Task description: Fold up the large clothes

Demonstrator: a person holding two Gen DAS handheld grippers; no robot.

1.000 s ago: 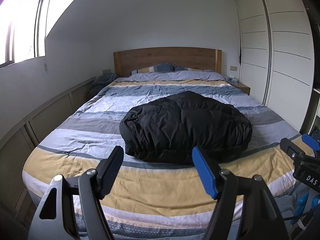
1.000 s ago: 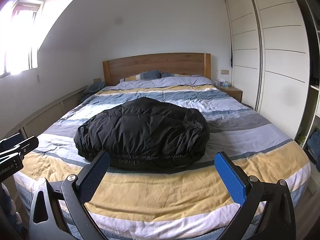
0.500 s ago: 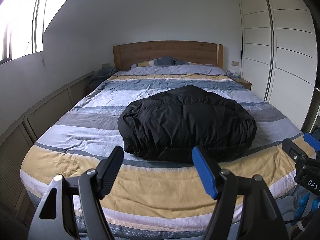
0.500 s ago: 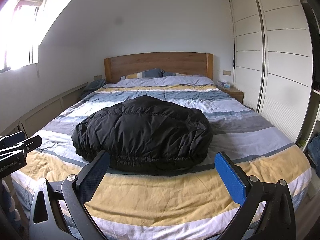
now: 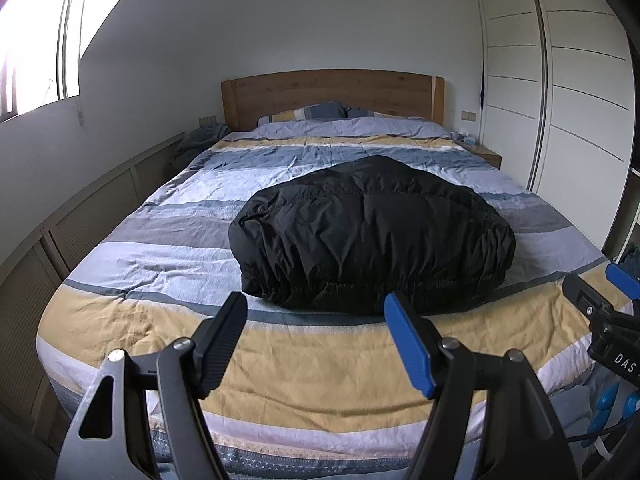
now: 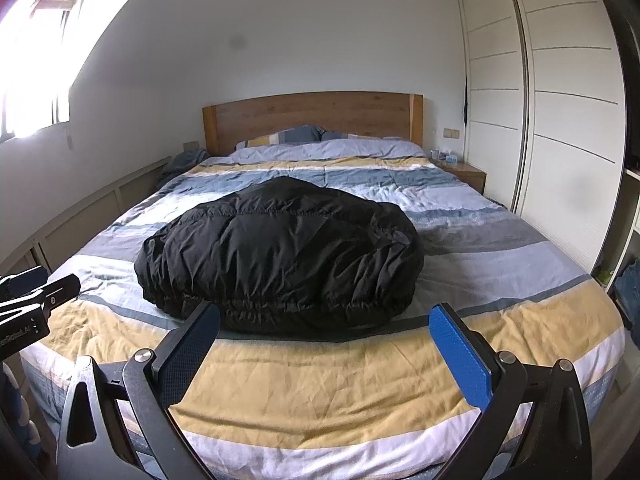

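White walls close in a bedroom where, seen from the left wrist, a bed (image 5: 132, 320) with a wooden headboard (image 5: 332, 94) fills most of the frame under a quilt striped in blue, grey, white and mustard. On the middle of that quilt lies a black puffy jacket (image 5: 372, 232), bundled into a rounded heap with its gathered hem turned toward the camera. Striped pillows (image 5: 316, 112) sit against the headboard, a bright window (image 5: 36, 64) glares at upper left, and tall white wardrobe doors (image 5: 560, 92) stand along the right wall, with a small nightstand (image 5: 482, 156) beside the bed. The left claw (image 5: 316, 338) hangs over the mustard band near the foot of the bed, its jaws spread apart with nothing between them, short of the jacket and not touching it. At the right edge part of the right claw (image 5: 608, 292) shows, black with blue pads. From the right wrist, the same bed (image 6: 540, 320) and headboard (image 6: 312, 118) appear, with the black puffy jacket (image 6: 280, 256) lying left of centre on the striped quilt. The right claw (image 6: 326, 350) is wide open and empty above the mustard band, near the jacket's hem but clear of it. Part of the left claw (image 6: 36, 292) pokes in at the left edge, over the bed's corner.
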